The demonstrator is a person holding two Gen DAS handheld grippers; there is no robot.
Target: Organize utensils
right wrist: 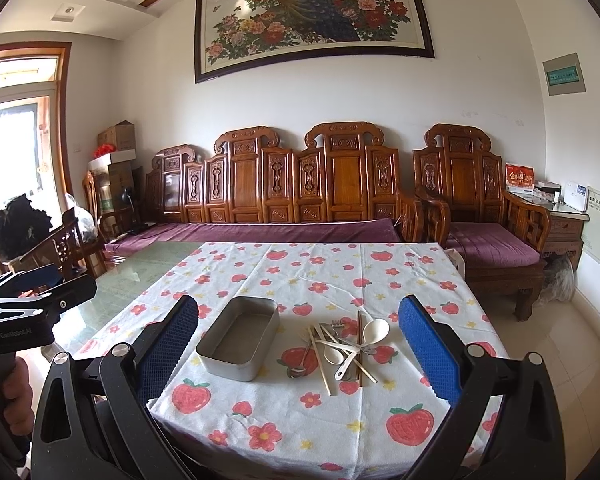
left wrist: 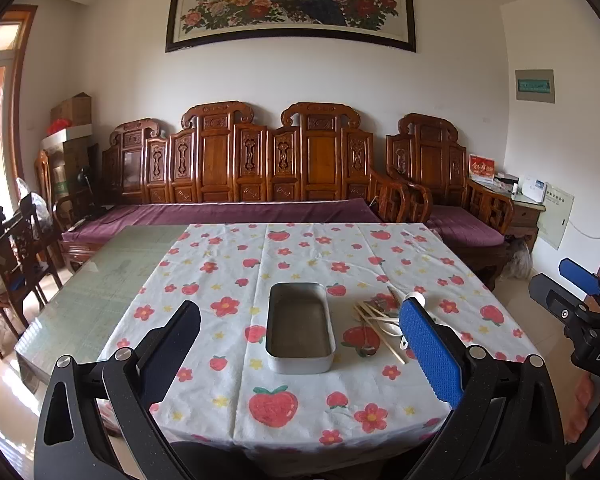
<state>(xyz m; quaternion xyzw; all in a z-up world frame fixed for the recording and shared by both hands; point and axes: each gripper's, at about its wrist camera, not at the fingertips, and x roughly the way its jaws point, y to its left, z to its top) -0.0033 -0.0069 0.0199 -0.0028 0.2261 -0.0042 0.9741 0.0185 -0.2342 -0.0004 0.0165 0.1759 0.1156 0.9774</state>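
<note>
A carved wooden sofa (right wrist: 300,184) lines the far wall behind a desk (left wrist: 112,276) half covered by a strawberry-print cloth (right wrist: 300,424). On the cloth a metal tin (right wrist: 240,344) sits open and bare inside, its long axis running away from the cameras, angled slightly right in the right wrist view. Just right of the tin, apart from it, lies a heap of utensils (right wrist: 340,350): chopsticks (right wrist: 320,364) pointing mostly front to back, a white ladle (right wrist: 376,330) with its bowl at the far end, a white spoon (right wrist: 332,354) and a metal spoon (right wrist: 298,370) with its bowl nearest the camera, all crossing one another. The left tool (left wrist: 300,340) hovers above the near desk edge with its jaws wide, framing the tin. The right tool (right wrist: 298,344) hangs likewise, jaws wide, spanning tin and heap; neither holds anything.
</note>
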